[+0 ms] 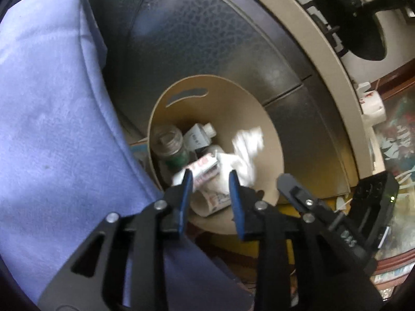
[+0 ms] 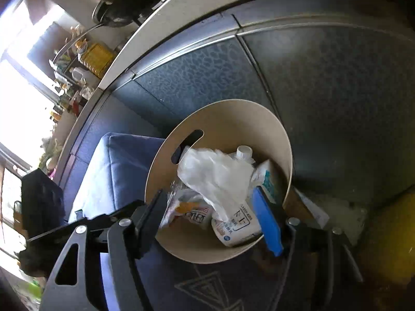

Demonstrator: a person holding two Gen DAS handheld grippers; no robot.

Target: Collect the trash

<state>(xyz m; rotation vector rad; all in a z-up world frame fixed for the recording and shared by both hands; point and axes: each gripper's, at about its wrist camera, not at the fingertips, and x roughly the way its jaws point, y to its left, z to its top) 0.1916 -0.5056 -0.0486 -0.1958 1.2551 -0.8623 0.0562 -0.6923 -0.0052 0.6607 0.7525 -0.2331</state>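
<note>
Both grippers over beige bin (image 2: 275, 129), right gripper (image 2: 211, 215) jaws wide — empty, clear plastic bag (image 2: 215, 173) at 12 o'clock, left gripper (image 1: 210, 181) narrowly open — empty, white wrapper (image 1: 246, 145) at 1 o'clock.

I work in a home kitchen: up ahead of my tool a black frying pan (image 2: 127, 5) sits on a pale countertop (image 2: 181, 13) above dark textured cabinet doors (image 2: 197, 77).

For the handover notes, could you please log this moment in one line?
left tongs: open | right tongs: open | both over beige bin | bin holds trash

A black pan (image 2: 124, 7) sits on the counter (image 2: 155, 41), above dark cabinet doors (image 2: 197, 77).
</note>
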